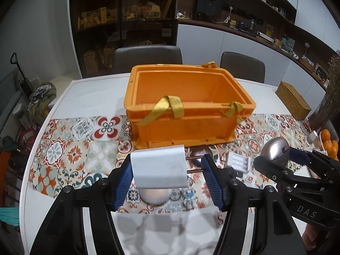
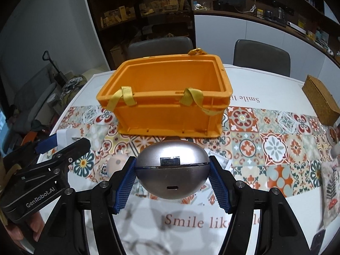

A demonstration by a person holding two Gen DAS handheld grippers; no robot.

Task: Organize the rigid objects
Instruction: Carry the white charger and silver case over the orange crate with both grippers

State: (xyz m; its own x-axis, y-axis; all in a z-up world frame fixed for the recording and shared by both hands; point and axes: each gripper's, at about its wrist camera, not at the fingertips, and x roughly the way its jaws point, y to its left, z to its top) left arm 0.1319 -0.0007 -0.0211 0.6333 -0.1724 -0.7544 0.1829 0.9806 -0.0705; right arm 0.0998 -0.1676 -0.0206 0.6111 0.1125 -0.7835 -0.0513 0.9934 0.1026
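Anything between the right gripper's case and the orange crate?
Only bare patterned runner between the grey case and the crate; the right wrist view shows it.

Both grippers hung side by side, tilted downward. The left gripper and right gripper each had fingers clamped on a load.

Two grey chairs behind table, woven box, oranges.

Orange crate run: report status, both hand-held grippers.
Left hand-held gripper shut on white charger. Right shut on grey earbud case. Orange crate ahead, open, nothing blocking.
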